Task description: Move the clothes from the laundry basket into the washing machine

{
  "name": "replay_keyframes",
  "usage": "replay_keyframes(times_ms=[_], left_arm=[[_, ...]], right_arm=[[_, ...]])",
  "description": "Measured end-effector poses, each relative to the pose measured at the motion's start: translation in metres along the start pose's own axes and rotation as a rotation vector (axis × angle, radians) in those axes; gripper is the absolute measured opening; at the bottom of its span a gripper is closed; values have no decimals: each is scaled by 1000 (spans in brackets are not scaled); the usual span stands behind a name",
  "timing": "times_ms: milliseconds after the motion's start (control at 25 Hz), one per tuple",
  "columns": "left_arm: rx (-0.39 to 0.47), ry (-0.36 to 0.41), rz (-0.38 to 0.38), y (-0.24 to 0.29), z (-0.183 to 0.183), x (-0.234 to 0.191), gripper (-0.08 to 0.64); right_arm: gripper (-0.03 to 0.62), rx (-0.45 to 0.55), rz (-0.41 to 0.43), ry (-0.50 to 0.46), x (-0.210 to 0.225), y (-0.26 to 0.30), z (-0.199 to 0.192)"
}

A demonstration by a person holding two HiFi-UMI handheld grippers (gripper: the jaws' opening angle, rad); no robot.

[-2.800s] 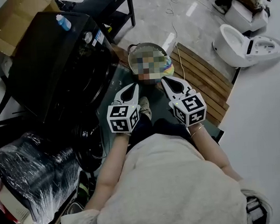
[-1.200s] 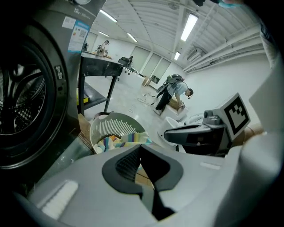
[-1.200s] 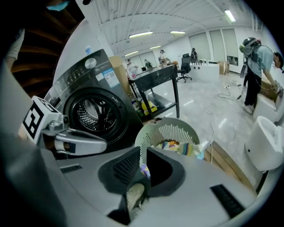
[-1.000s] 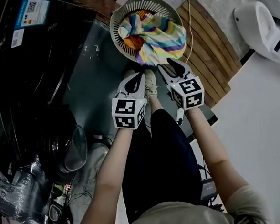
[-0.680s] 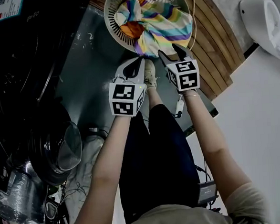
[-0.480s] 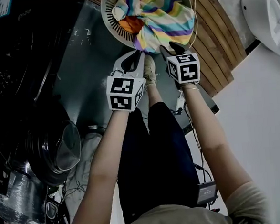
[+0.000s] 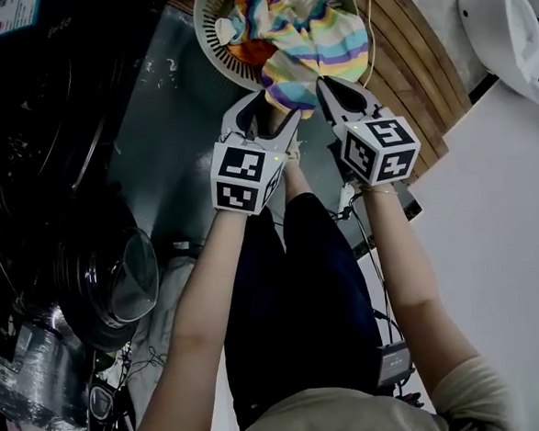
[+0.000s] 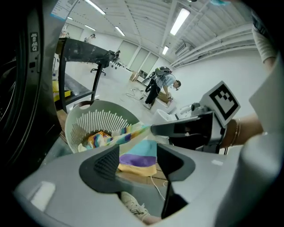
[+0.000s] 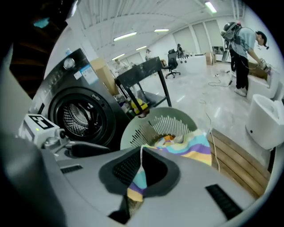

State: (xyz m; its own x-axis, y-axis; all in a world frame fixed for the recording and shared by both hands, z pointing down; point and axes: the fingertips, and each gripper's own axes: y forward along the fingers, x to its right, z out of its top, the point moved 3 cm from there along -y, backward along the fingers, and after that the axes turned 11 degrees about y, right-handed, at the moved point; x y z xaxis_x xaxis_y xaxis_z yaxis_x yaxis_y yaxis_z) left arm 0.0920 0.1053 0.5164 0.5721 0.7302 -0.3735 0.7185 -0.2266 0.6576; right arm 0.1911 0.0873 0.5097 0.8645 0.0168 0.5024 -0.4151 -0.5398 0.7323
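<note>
The right gripper (image 9: 141, 154) has its jaws closed on a fold of the striped cloth (image 7: 317, 41), a soft fabric banded in teal, purple, yellow and cream. The pinched fold runs up between the pads, and a short end hangs below them. From the jaws the cloth stretches forward and up over the near rim of the pale round slatted plastic laundry basket (image 7: 209, 39), where the rest of it lies heaped on an orange garment (image 7: 253, 50).

The left gripper (image 8: 137, 153) is just beside the right one. Its jaws have just been opening and stand partly apart. The hanging end of the same cloth shows in the gap between them, and the pads do not press on it.

Left of both pairs of jaws is the black front-loading washing machine (image 9: 80, 119), its round glass door (image 7: 118, 285) swung open towards the person. To the right of the jaws, past the basket, lies a wooden slatted pallet (image 7: 416, 71) with a thin cable trailing across it. A white ceramic toilet (image 7: 504, 18) sits farther right. Directly under the jaws are the person's pale shoe (image 8: 133, 206) and the dark floor mat (image 7: 169, 162) that the basket stands on.
</note>
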Motion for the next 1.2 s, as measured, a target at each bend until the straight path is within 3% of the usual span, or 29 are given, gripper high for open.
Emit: replay_keyframes(times_ms=[200, 480, 520, 600, 640, 720, 840, 920, 960, 1200], left_arm=[[99, 80, 4, -18, 46, 6, 331], [173, 253, -10, -34, 99, 7, 332], [189, 264, 4, -38, 104, 4, 294], [217, 276, 33, -45, 111, -2, 117], [220, 280, 43, -47, 112, -4, 60], [199, 279, 69, -50, 109, -7, 42], [148, 248, 120, -55, 98, -16, 38], [125, 221, 152, -61, 91, -25, 38], [115, 211, 167, -64, 88, -30, 38], [115, 107, 265, -94, 71, -65, 38]], right_arm=[[14, 100, 148, -33, -54, -41, 48], [14, 154, 384, -69, -125, -81, 87], [14, 153, 400, -74, -131, -82, 89], [15, 153, 418, -80, -138, -81, 91], [15, 157, 423, -79, -139, -79, 91], [15, 168, 420, -77, -136, -75, 90], [18, 152, 374, -96, -126, -65, 82], [130, 129, 345, -108, -116, -57, 74], [148, 117, 335, -115, -112, -52, 69], [152, 53, 178, -173, -75, -18, 46]])
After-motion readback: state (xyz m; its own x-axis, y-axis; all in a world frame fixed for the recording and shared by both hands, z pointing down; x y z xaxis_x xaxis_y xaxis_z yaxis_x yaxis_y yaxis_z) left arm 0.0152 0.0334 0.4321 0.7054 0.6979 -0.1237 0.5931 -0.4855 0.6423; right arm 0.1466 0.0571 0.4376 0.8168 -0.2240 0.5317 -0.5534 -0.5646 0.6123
